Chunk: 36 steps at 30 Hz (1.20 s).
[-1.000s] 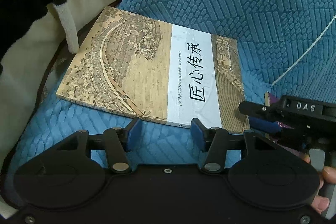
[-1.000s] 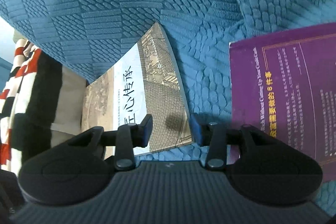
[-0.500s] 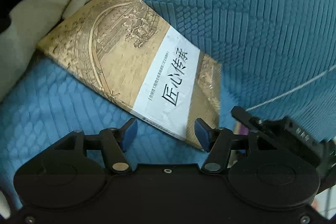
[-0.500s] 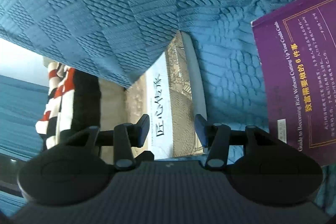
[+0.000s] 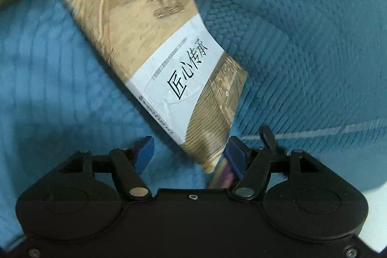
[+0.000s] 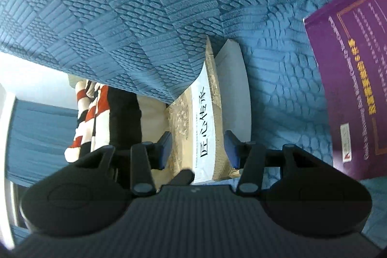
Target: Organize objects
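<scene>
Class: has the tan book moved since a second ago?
Yes. The tan book has tipped up off the blue cushion, turning away from the purple book.

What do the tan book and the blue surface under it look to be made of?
Tan book: paper, apparently a softcover with a slightly glossy cover; a white page block shows in the right wrist view. Blue surface: soft woven or knitted fabric, matte, with raised ribbed blocks.
</scene>
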Each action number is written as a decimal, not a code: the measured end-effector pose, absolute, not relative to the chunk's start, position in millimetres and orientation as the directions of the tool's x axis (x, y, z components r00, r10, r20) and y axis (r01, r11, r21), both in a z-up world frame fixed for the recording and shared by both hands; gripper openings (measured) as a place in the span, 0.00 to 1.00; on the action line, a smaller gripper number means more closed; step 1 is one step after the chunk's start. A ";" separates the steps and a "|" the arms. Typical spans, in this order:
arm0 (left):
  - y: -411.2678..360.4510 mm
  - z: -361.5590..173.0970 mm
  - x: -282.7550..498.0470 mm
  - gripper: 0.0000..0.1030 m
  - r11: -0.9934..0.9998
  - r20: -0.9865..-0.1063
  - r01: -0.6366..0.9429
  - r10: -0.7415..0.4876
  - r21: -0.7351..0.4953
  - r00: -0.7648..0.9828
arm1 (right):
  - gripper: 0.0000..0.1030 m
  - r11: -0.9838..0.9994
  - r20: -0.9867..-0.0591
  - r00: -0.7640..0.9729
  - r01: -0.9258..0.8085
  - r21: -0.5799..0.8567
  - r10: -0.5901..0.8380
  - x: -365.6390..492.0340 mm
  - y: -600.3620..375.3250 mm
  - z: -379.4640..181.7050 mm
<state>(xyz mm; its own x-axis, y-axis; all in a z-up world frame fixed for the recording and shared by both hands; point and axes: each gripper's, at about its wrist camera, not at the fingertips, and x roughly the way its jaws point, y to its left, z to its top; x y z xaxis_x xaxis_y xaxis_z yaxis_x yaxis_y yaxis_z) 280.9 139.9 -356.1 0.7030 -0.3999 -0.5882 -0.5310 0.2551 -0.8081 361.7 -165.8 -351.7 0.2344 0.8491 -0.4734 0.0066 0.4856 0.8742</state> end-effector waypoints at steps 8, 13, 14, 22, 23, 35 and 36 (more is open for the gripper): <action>129.2 -379.6 292.8 0.49 0.039 -0.497 -0.532 -0.419 -0.846 0.760 | 0.48 0.455 -0.449 0.238 0.034 0.890 0.861 359.7 -171.1 -352.9; 124.1 -384.4 294.5 0.24 0.064 -0.532 -0.560 -0.415 -0.826 0.738 | 0.47 0.427 -0.429 0.239 0.066 0.902 0.871 361.5 -179.4 -357.6; 123.2 -384.7 294.3 0.17 0.073 -0.540 -0.564 -0.410 -0.823 0.735 | 0.47 0.430 -0.432 0.239 0.062 0.901 0.870 362.4 -180.3 -357.4; 125.1 -354.4 285.1 0.13 0.158 -0.516 -0.495 -0.358 -0.855 0.778 | 0.48 0.521 -0.513 0.287 0.054 0.852 0.809 370.5 -190.1 -356.5; 126.7 -352.7 284.7 0.13 0.153 -0.509 -0.489 -0.360 -0.859 0.782 | 0.48 0.521 -0.513 0.281 0.050 0.852 0.811 372.3 -189.5 -358.3; 144.6 -341.8 269.0 0.13 0.152 -0.496 -0.478 -0.398 -0.865 0.772 | 0.56 0.506 -0.507 0.216 0.064 0.860 0.834 411.3 -153.0 -385.9; 146.6 -340.2 264.7 0.13 0.151 -0.491 -0.473 -0.404 -0.868 0.772 | 0.56 0.500 -0.500 0.217 0.060 0.864 0.838 413.3 -151.2 -386.0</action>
<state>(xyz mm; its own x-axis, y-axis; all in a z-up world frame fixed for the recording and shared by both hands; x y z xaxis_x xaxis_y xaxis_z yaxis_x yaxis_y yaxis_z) 264.7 146.6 -340.2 0.7721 -0.4038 -0.4907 -0.4727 0.1513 -0.8682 413.3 -151.2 -386.0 0.2170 0.8383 -0.5002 0.0603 0.4999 0.8640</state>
